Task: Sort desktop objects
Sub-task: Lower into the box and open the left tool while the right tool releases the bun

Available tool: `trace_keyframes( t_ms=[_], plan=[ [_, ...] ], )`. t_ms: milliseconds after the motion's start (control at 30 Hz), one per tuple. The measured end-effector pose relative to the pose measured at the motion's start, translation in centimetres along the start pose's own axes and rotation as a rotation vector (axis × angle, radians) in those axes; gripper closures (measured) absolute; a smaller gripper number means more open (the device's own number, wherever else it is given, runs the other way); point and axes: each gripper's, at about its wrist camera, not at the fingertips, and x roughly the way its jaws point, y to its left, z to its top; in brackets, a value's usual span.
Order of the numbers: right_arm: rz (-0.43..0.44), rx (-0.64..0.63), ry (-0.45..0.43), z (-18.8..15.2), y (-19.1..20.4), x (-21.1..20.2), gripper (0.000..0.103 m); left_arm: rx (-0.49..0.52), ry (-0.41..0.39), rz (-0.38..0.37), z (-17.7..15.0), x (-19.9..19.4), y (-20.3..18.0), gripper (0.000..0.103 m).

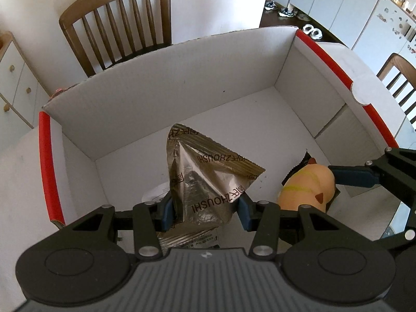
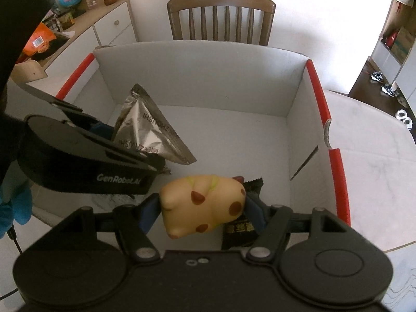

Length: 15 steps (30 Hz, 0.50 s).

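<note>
My left gripper [image 1: 205, 212] is shut on a silver foil snack pouch [image 1: 205, 176] and holds it over the near part of a white cardboard box [image 1: 161, 85] with red-edged side walls. The pouch also shows in the right wrist view [image 2: 148, 132]. My right gripper [image 2: 201, 213] is shut on a tan spotted squishy animal toy [image 2: 205, 205], held over the box's near right part. The toy shows at the right of the left wrist view [image 1: 306, 184]. A black snack packet [image 2: 239, 234] lies on the box floor under the toy.
The box [image 2: 197, 78] stands on a white marble table [image 2: 374, 140]. A brown wooden chair [image 2: 221, 15] stands behind the box, another at the right [image 1: 397, 78]. A white sideboard [image 2: 104, 26] with jars and clutter is at the far left. A second silver packet [image 1: 187, 239] lies under my left gripper.
</note>
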Motion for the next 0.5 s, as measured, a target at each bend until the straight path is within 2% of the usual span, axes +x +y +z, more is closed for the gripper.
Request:
trace_keyframes(
  t_ms=[167, 200, 300, 500],
  plan=[
    [0.000, -0.003, 0.003, 0.35, -0.23, 0.41, 0.030, -0.005, 0.005, 0.011, -0.18, 0.03, -0.21, 0.055],
    [0.001, -0.001, 0.004, 0.26, -0.30, 0.46, 0.030, -0.007, 0.002, 0.019, -0.18, 0.08, -0.23, 0.053],
    [0.003, 0.004, 0.003, 0.15, -0.36, 0.40, 0.026, -0.029, -0.011, 0.032, -0.17, -0.10, -0.12, 0.039],
    [-0.006, 0.009, -0.010, -0.09, -0.80, -0.22, 0.022, -0.058, -0.035, 0.032, -0.01, -0.92, -0.08, 0.034]
  ],
)
